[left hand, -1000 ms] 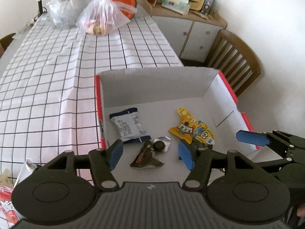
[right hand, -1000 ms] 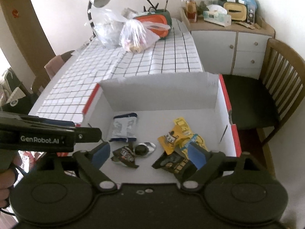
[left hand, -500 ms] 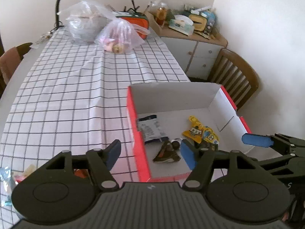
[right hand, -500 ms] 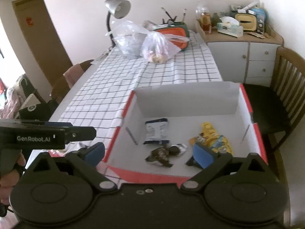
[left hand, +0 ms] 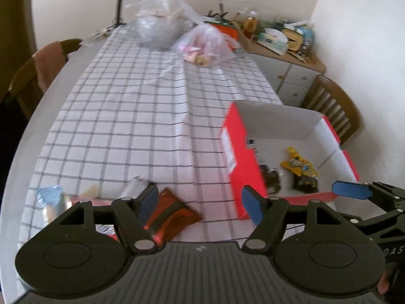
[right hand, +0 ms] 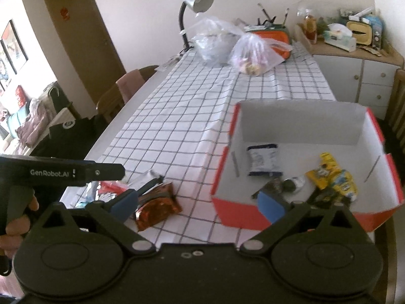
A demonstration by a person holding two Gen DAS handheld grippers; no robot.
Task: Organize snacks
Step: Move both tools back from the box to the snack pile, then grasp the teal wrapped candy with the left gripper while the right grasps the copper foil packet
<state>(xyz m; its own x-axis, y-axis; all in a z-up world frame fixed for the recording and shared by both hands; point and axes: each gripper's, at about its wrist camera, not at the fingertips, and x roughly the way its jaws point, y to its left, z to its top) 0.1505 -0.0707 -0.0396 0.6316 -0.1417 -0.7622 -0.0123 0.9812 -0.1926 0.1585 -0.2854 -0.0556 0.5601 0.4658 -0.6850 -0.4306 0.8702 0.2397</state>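
Blue-white packet (right hand: 263,159) plain only from right wrist

left wrist: downward over table (left hand: 126,131) | right wrist: same | shared: box (right hand: 298,116)

Snack packets (left hand: 300,168) in red box (left hand: 243,167)

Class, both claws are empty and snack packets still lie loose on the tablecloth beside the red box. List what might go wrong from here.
1. The orange packet lies partly over other wrappers; a grab may drag several along.
2. The tablecloth is creased, so a low claw may snag it.
3. The left claw and right claw, both open, work close together and may collide beside the box.
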